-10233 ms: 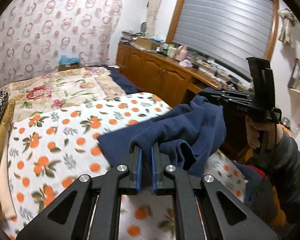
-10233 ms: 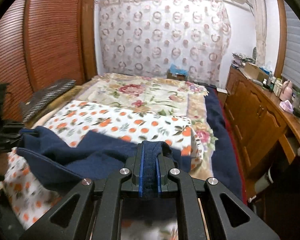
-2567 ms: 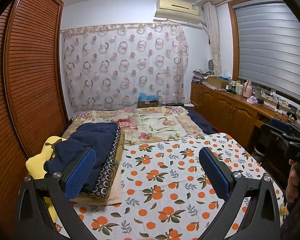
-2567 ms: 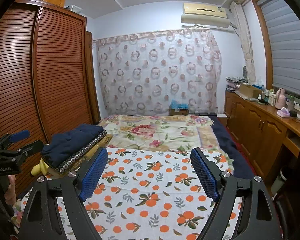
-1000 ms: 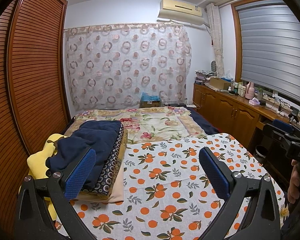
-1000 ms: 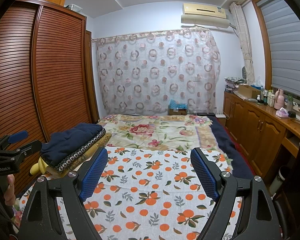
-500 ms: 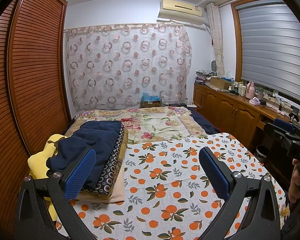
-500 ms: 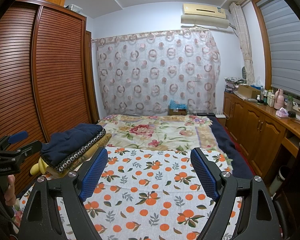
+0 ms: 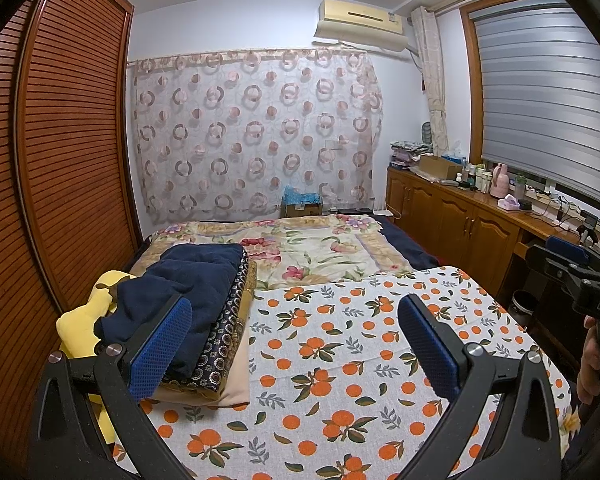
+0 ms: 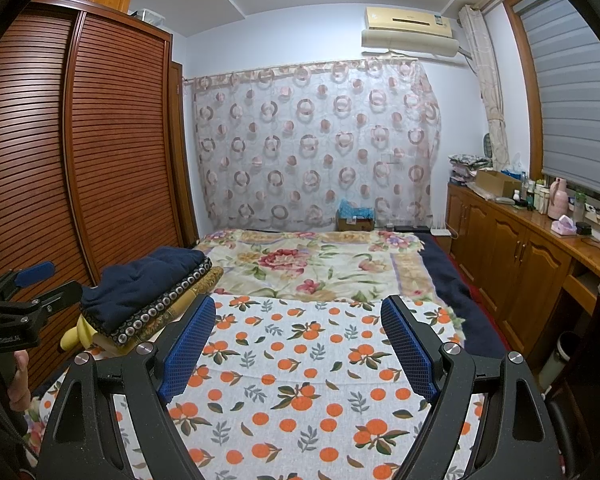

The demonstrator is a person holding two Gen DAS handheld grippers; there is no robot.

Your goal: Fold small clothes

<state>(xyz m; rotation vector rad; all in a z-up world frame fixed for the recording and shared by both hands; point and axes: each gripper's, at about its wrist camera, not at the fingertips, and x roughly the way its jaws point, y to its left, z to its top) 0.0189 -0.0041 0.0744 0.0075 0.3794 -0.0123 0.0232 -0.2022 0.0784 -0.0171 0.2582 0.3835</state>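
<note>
— What have your tongs got hold of?

— Nothing. My left tongs [image 9: 296, 344] are spread wide, blue pads far apart, with only the orange-print sheet [image 9: 340, 352] showing between them. My right tongs [image 10: 298, 346] are just as wide and hold nothing either — both hang above the bed [image 10: 324, 264].

— Where's the garment?

— The navy garment [image 9: 188, 284] is folded and lies on top of a stack at about nine o'clock in my left view, at the bed's edge beside the slatted wardrobe [image 9: 60, 160]. Under it I see a dark patterned cloth [image 9: 224, 336], then a beige piece [image 9: 236, 380], with something yellow [image 9: 80, 320] poking out at the side. From the right wrist the same stack sits at about ten o'clock, past my left pad.

— Are the tongs touching it?

— No. In the left view my left finger overlaps the stack's near corner, but I cannot tell whether it touches.

— Anything else?

— A floral quilt [image 10: 320, 264] at twelve o'clock beyond the sheet, a circle-print curtain [image 10: 316, 148] behind it, and wooden cabinets [image 10: 512, 256] at three o'clock with bottles on their worktop [image 10: 560, 228].
</note>
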